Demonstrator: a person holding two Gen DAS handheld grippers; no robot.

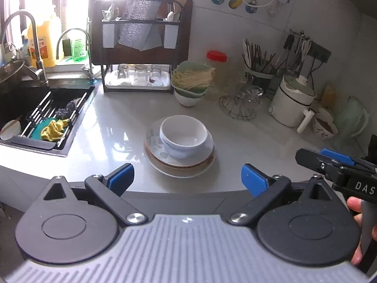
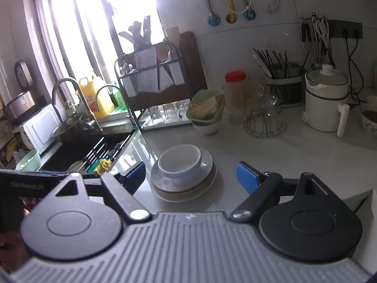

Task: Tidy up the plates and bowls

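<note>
A white bowl [image 1: 185, 136] sits upright on a stack of plates [image 1: 179, 162] out on the pale countertop [image 1: 117, 141], well clear of the sink [image 1: 35, 118] at the left; the top plate is white with a faint printed pattern, and a brown-rimmed plate shows under it. The left gripper [image 1: 187, 176] hangs just short of the stack with its blue pads [image 1: 253, 176] spread wide — nothing lies between them; the right gripper [image 2: 190, 176] is likewise spread and empty, the stack lying just ahead of its gap. In the left wrist view the right gripper enters from the right edge, with fingertips of the person's hand [image 1: 355, 206] on its handle. Behind the stack a green bowl of dry noodles [image 1: 192, 77] rests in a white bowl; beside it stand a red-lidded jar [image 1: 216, 59] and a wire rack of glasses [image 1: 240, 103]; a white electric pot [image 1: 292, 101] and a holder of chopsticks [image 1: 259, 63] stand toward the right. A dish rack [image 1: 139, 47] with a knife block and upturned glasses stands by the sink, where a yellow cloth [image 1: 53, 129] lies on a roll-up drying rack.
</note>
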